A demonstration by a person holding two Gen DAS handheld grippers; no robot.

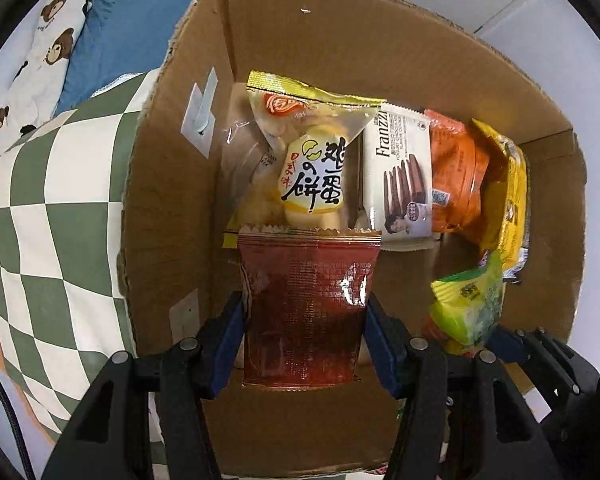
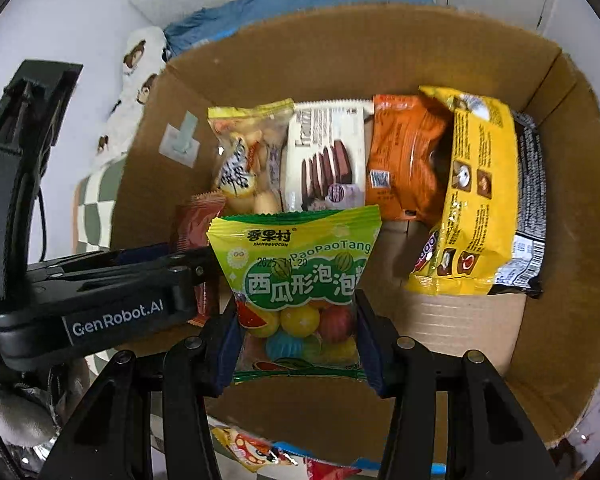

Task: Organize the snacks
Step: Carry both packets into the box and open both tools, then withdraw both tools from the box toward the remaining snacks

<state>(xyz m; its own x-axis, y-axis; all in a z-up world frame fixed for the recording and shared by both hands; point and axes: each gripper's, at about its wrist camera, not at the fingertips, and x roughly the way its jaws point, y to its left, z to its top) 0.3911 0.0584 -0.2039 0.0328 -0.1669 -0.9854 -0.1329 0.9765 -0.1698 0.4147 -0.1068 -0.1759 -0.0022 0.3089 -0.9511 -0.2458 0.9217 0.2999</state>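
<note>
Left wrist view: your left gripper pinches red packet at lower centre, over cardboard box. Your right gripper pinches green gumball bag, lower centre.

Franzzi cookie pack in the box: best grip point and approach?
Grip the Franzzi cookie pack by its crimped top edge, coming from above through the open cardboard box. It stands upright, wedged between the egg biscuit bag and orange packet, so only the top is free.
</note>
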